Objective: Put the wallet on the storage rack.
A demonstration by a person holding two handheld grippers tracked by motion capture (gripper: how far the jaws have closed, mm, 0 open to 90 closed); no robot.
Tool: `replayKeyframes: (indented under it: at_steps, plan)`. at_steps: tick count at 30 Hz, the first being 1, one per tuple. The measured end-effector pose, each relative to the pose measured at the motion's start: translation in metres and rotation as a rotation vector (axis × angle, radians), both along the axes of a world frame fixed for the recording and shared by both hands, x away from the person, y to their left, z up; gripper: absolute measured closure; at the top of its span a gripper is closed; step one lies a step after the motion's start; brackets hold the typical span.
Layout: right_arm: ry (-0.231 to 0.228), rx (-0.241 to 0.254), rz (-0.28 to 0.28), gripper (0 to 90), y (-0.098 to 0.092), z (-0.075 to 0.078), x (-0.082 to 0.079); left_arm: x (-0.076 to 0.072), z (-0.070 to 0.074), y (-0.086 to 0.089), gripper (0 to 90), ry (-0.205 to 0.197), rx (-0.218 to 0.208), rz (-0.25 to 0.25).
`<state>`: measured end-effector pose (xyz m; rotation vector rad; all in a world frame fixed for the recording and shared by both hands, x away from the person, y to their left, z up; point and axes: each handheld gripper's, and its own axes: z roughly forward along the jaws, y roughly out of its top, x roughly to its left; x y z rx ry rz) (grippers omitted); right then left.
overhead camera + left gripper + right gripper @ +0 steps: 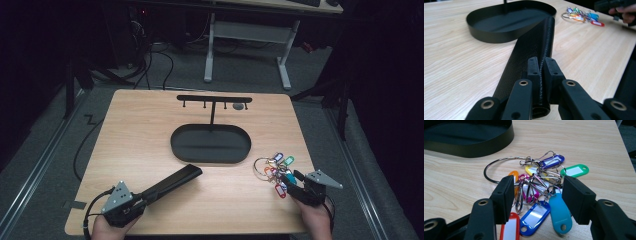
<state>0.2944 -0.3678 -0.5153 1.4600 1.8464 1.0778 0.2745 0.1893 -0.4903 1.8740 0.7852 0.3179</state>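
A long black leather case lies on the wooden table, its far end touching the rim of an oval black tray. My left gripper is shut on the case's near end. In the left gripper view the pads pinch the stitched edge of the case. At the right front lies a bunch of coloured key tags on a metal ring. My right gripper stands open over them. In the right gripper view its jaws straddle the tags without pressing them.
A black T-shaped hook stand rises from the tray, with a small grey thing on its right hook. The table's front edge runs just under both hands. A white desk frame and cables stand on the floor behind.
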Motion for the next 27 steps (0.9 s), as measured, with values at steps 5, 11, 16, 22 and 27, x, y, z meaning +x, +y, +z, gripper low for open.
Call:
replayKeyframes:
  at_steps: [5, 11, 16, 22, 27]
  plan:
    - [-0.001, -0.003, 0.001, 43.7, 0.001, 0.0, 0.0, -0.003, 0.003, 0.002, 84.6, 0.038, -0.088, -0.016]
    - [-0.001, 0.001, 0.002, 43.7, 0.001, 0.0, 0.0, 0.002, 0.002, 0.006, 84.5, 0.069, -0.153, 0.004]
    - [0.002, 0.001, 0.001, 43.7, 0.001, 0.0, 0.0, 0.009, 0.002, 0.014, 84.0, 0.042, -0.155, 0.039]
    - [0.005, 0.0, 0.004, 43.7, 0.002, -0.001, 0.0, 0.02, 0.0, 0.023, 82.9, 0.038, -0.17, 0.052]
    - [0.009, -0.003, 0.01, 43.7, 0.002, -0.001, 0.001, 0.023, -0.002, 0.026, 81.5, 0.038, -0.181, 0.06]
